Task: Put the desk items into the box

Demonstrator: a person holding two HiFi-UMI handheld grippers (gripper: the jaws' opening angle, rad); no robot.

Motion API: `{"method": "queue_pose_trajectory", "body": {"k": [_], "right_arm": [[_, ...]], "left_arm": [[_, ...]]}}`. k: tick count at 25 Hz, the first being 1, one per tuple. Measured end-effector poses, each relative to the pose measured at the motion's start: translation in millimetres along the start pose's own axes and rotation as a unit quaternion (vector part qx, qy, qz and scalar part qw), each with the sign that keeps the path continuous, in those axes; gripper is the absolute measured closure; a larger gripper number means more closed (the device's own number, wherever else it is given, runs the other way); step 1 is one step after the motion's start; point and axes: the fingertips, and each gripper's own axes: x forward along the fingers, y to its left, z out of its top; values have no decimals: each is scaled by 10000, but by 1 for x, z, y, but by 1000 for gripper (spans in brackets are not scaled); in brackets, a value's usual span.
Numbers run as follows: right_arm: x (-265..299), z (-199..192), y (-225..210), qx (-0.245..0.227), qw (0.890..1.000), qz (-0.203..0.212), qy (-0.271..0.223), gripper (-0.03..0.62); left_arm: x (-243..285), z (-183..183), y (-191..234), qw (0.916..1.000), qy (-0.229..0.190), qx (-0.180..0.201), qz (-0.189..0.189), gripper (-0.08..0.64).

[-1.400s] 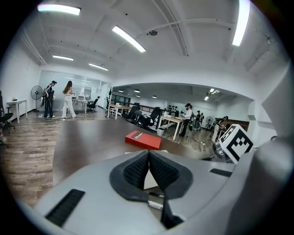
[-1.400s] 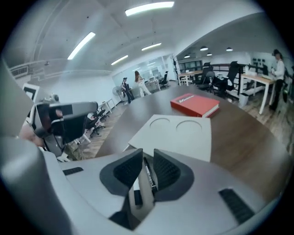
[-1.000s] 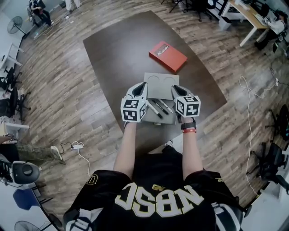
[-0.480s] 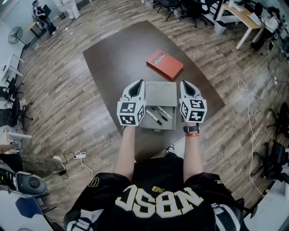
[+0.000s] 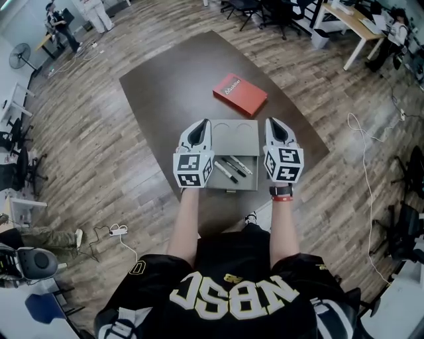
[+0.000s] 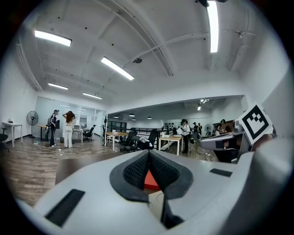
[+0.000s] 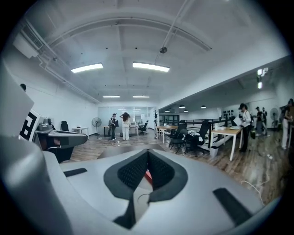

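Note:
A grey box (image 5: 240, 136) with two round recesses at its far end lies on the dark table (image 5: 172, 73). Several pens (image 5: 232, 167) lie in its near compartment. A red book (image 5: 240, 94) rests on the table just beyond the box. My left gripper (image 5: 202, 124) hovers at the box's left edge and is shut with nothing in it. My right gripper (image 5: 274, 123) hovers at the box's right edge, also shut and empty. Both point away from me. In the left gripper view the book (image 6: 150, 180) shows as a red patch below the closed pads (image 6: 138, 170).
The box sits close to the table's near edge (image 5: 218, 198). Wood floor surrounds the table, with a white cable (image 5: 368, 172) on the right and a power strip (image 5: 114, 230) on the left. Desks (image 5: 354, 23) and chairs stand at the back right, and people (image 5: 56, 16) at the far left.
Both grippers have drawn apart from over the box's pen compartment to its left and right sides. The pens lie as before.

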Motion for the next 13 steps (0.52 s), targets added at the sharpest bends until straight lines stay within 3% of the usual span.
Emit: {"method": "queue_pose_trajectory", "body": {"k": [13], "right_arm": [[12,9,-1,-79,9997,241,-38,583]], "left_arm": [[1,2,17,9999,-75,-69,11,545]]}}
